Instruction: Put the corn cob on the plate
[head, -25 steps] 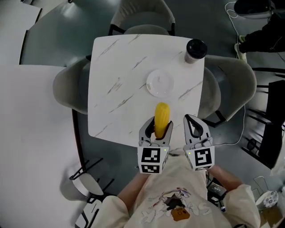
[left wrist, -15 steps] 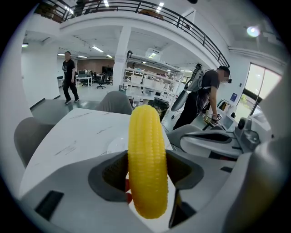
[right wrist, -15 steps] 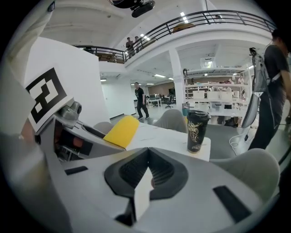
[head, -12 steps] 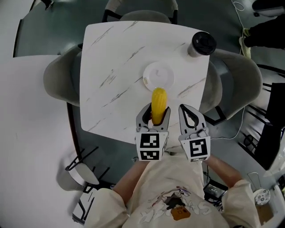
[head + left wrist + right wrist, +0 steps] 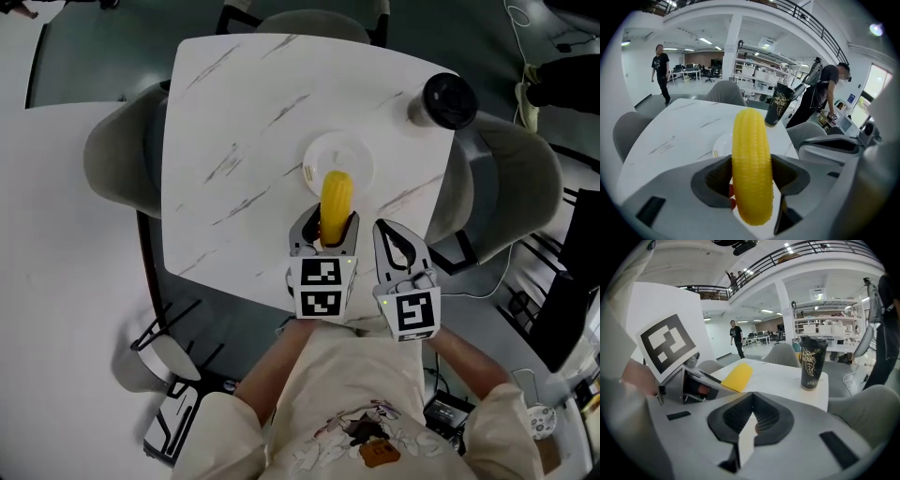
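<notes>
A yellow corn cob point(image 5: 335, 206) point(image 5: 751, 173) points away from me, and my left gripper point(image 5: 322, 232) point(image 5: 751, 176) is shut on its near half. Its far tip reaches over the near rim of a small white plate point(image 5: 348, 154) point(image 5: 720, 143) in the middle of the white marble table point(image 5: 234, 141). My right gripper point(image 5: 398, 246) point(image 5: 752, 416) is shut on nothing, just right of the left one, above the table's near edge. From the right gripper view the corn cob point(image 5: 733, 376) shows as a yellow end sticking out past the left gripper's body.
A black lidded cup point(image 5: 447, 99) point(image 5: 778, 105) point(image 5: 812, 362) stands at the table's far right corner. Grey chairs point(image 5: 120, 155) ring the table on the left, right and far sides. People stand in the room beyond the table.
Both grippers and the corn have moved forward over the table. The corn's tip now reaches the plate's near rim; a second ago it was well short of it.
</notes>
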The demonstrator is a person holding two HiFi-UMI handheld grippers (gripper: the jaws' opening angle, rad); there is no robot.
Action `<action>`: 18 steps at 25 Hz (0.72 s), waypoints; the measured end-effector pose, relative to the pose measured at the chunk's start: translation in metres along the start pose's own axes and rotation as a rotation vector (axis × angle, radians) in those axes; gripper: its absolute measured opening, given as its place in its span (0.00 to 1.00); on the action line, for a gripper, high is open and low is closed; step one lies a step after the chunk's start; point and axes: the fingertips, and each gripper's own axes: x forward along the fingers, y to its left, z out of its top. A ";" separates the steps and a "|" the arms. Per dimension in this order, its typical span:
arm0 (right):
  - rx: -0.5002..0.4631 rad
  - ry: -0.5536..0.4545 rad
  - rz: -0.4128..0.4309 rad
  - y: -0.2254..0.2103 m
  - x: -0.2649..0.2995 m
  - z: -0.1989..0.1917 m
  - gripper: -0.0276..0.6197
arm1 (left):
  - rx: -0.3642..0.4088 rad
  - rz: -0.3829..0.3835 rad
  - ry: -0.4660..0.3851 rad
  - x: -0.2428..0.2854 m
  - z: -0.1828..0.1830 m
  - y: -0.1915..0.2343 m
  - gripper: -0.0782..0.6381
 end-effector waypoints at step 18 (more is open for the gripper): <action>0.063 0.039 -0.029 -0.021 0.052 -0.029 0.04 | -0.059 0.028 0.057 0.054 -0.002 0.030 0.46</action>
